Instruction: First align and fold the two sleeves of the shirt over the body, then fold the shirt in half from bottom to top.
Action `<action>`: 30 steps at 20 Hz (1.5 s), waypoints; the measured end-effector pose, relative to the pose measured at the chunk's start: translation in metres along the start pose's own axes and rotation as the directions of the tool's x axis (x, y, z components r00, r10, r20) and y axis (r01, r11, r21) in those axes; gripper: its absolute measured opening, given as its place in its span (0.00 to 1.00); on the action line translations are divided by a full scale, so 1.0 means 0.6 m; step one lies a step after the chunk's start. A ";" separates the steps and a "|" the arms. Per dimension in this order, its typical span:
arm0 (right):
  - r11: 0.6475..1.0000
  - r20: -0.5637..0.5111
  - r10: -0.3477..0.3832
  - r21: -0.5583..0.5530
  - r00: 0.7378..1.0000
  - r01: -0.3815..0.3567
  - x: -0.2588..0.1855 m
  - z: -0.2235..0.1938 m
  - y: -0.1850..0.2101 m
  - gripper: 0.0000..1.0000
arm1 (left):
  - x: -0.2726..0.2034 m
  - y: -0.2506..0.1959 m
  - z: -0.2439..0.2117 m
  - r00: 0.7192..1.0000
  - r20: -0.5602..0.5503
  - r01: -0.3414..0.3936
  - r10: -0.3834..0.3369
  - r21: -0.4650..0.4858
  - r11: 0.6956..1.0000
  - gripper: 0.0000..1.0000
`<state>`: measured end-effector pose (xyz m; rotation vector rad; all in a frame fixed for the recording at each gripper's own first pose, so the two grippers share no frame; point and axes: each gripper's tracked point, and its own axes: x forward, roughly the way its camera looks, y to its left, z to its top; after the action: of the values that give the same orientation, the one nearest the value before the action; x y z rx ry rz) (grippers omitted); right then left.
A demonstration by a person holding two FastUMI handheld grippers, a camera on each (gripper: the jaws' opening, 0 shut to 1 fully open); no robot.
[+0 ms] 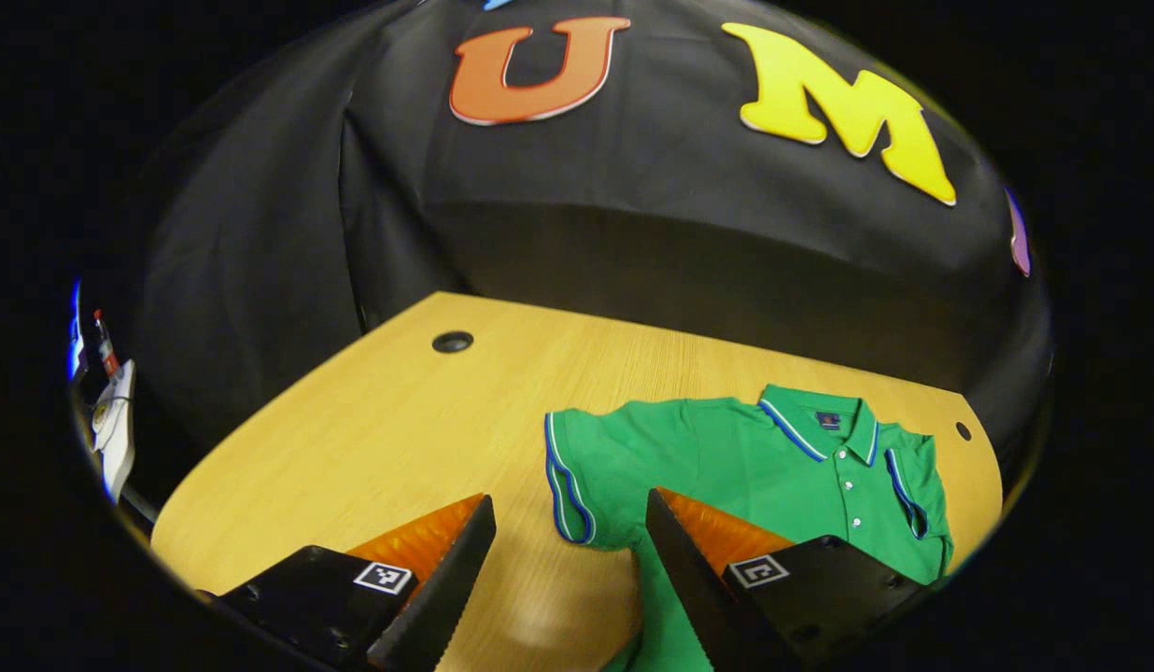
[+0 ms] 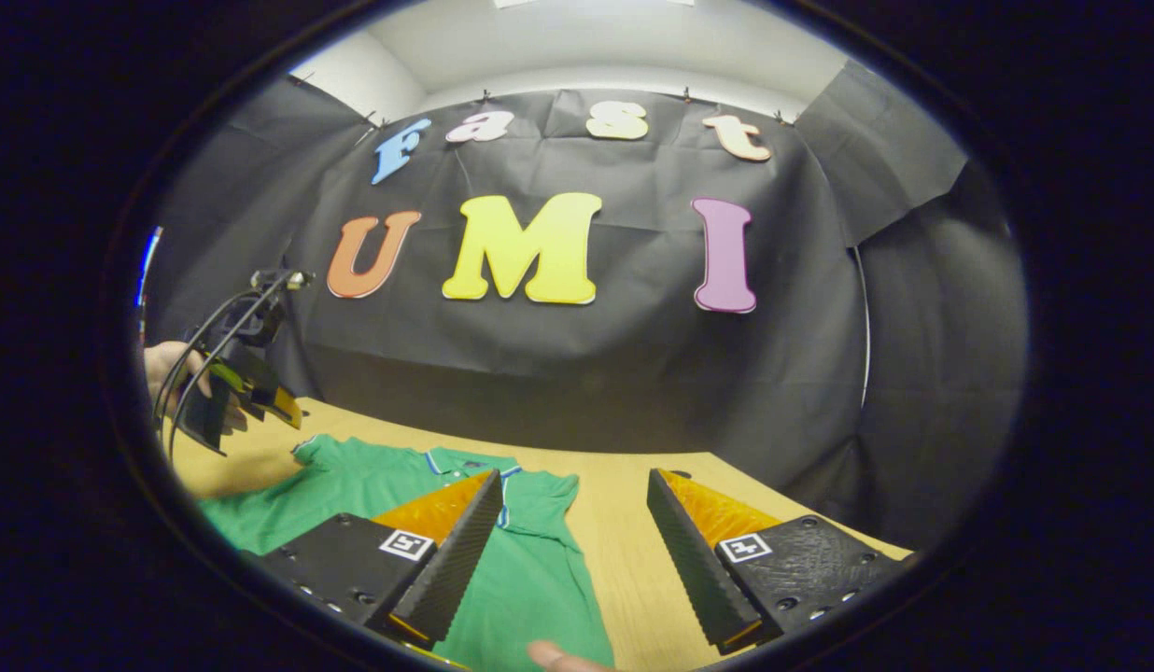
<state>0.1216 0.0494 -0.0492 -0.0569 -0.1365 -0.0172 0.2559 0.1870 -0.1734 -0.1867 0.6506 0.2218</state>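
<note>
The green polo shirt [image 1: 754, 467] lies flat and face up on the wooden table [image 1: 381, 439], collar [image 1: 820, 425] on the far side and buttons down the placket. In the left gripper view one short sleeve [image 1: 569, 476], edged with striped trim, spreads out just ahead of the left gripper [image 1: 569, 551], in line with the gap between its fingers; the far sleeve [image 1: 913, 485] appears already turned in over the body. The left gripper hovers above the cloth with its jaws wide and empty. The right gripper [image 2: 569, 551] is likewise spread wide and holds nothing, the shirt's body under its left finger [image 2: 446, 560] and bare table ahead. The knit looks light, soft and limp, likely to sag and wrinkle, so a pinch at the sleeve's trimmed cuff edge seems the best hold. The left gripper also shows farther off in the right gripper view, held by a hand [image 2: 166, 364].
</note>
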 end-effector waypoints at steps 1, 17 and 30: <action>1.000 0.027 0.003 -0.010 1.000 -0.003 0.000 0.005 -0.004 0.95 | 0.025 0.009 -0.006 0.999 -0.037 -0.007 0.006 -0.024 1.000 1.00; 0.979 0.024 0.089 0.179 0.996 -0.092 -0.014 0.003 -0.010 0.96 | 0.114 -0.011 -0.014 0.991 -0.122 0.033 -0.053 -0.160 0.987 0.25; 0.957 0.015 0.045 0.285 0.999 -0.048 -0.008 0.004 -0.047 0.95 | 0.067 -0.136 0.039 0.998 -0.003 -0.056 0.060 0.314 0.948 0.07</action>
<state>0.1157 0.0217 -0.0458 0.2290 -0.1444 0.0498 0.3220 0.1201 -0.1719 0.1379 0.6950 0.1707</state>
